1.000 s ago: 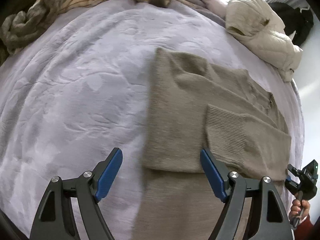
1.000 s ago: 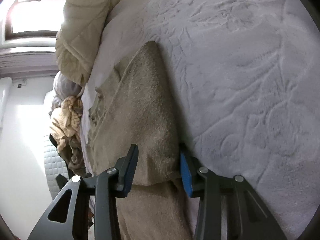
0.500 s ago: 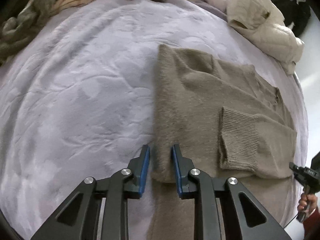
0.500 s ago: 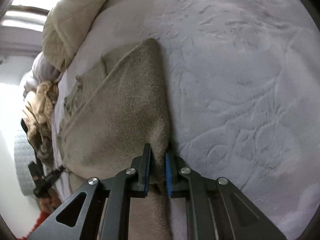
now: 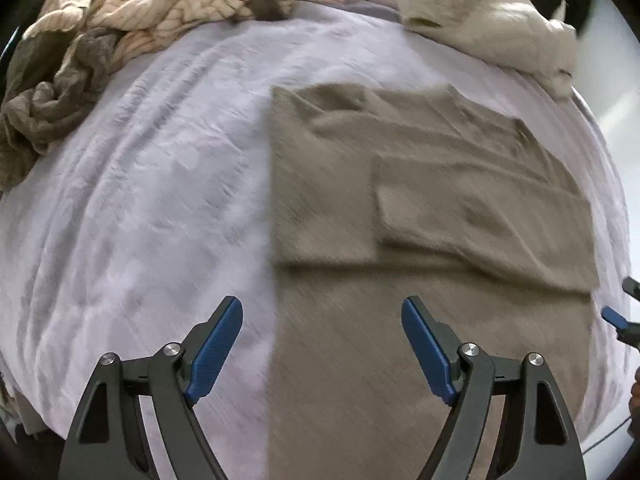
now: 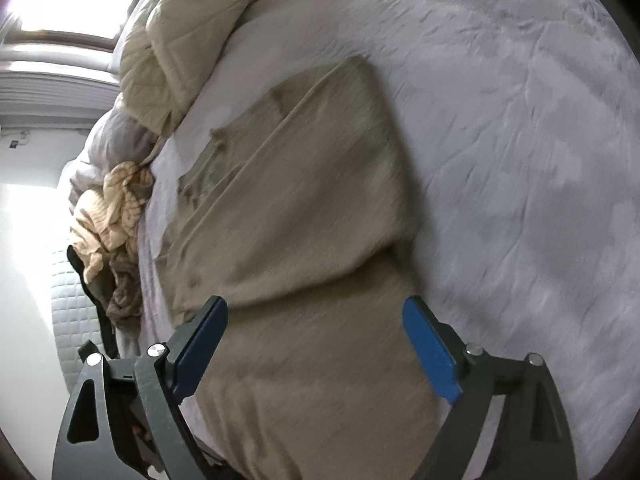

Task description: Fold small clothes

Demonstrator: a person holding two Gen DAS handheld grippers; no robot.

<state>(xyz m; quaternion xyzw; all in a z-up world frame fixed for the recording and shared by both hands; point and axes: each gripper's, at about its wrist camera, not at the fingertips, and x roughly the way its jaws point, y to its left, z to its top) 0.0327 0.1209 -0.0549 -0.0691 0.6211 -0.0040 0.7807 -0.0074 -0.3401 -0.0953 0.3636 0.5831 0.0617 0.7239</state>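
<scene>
A beige knit sweater (image 5: 344,184) lies flat on the lavender blanket (image 5: 140,200), its upper part folded down with a sleeve laid across it. My left gripper (image 5: 322,320) is open above the sweater's near left edge, holding nothing. At the far right edge of the left wrist view I see a bit of the right gripper (image 5: 626,320). In the right wrist view the sweater (image 6: 304,200) runs away from me, and my right gripper (image 6: 316,316) hangs open over its near part with nothing between the blue pads. The image is motion-blurred.
A heap of striped cream and olive clothes (image 5: 160,12) sits at the back left. A cream quilted jacket (image 5: 480,20) lies at the back right, also in the right wrist view (image 6: 192,20). The bed edge and a bright window (image 6: 52,0) are at left.
Half a second ago both grippers were shut on the sweater's folded edge. Now both have opened, let go and drawn back, and the sweater rests flat.
</scene>
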